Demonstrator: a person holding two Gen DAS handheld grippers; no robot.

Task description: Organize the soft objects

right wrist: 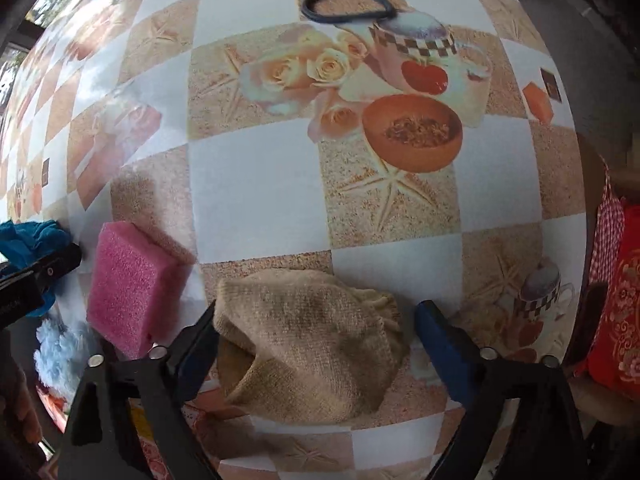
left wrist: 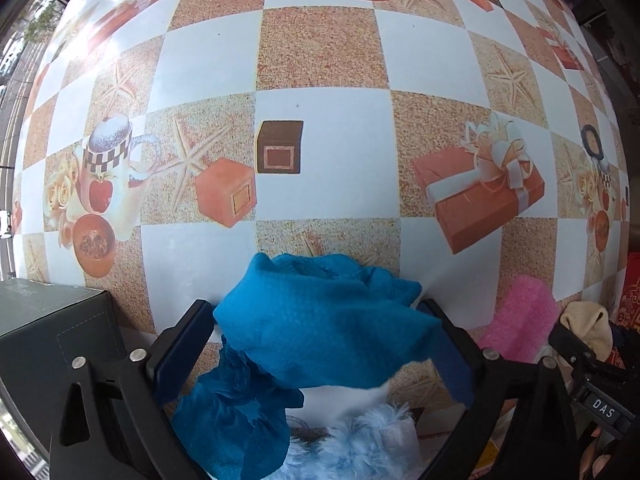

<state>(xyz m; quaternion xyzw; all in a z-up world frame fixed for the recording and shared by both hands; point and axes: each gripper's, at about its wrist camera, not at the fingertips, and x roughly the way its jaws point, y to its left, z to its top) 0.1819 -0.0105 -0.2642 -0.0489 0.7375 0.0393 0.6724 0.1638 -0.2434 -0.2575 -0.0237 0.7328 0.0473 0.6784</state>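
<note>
A bright blue fleece cloth (left wrist: 320, 328) lies crumpled on the checked tablecloth (left wrist: 320, 52). My left gripper (left wrist: 316, 308) points down over it, open wide, with the cloth between its fingers and spilling over the right one. A darker blue crinkled fabric (left wrist: 236, 420) and a pale blue fluffy piece (left wrist: 360, 448) lie just below it. In the right wrist view a beige knitted sock (right wrist: 312, 340) lies between the fingers of my right gripper (right wrist: 318, 308). Its left finger touches the sock's edge and the right finger stands apart from it. A pink sponge (right wrist: 128, 296) sits to the left.
A dark grey box (left wrist: 52, 328) stands at the left gripper's left side. A black hair tie (right wrist: 346, 4) lies far up the table. A red patterned cushion (right wrist: 624, 300) and checked fabric sit past the table's right edge. The two grippers work side by side.
</note>
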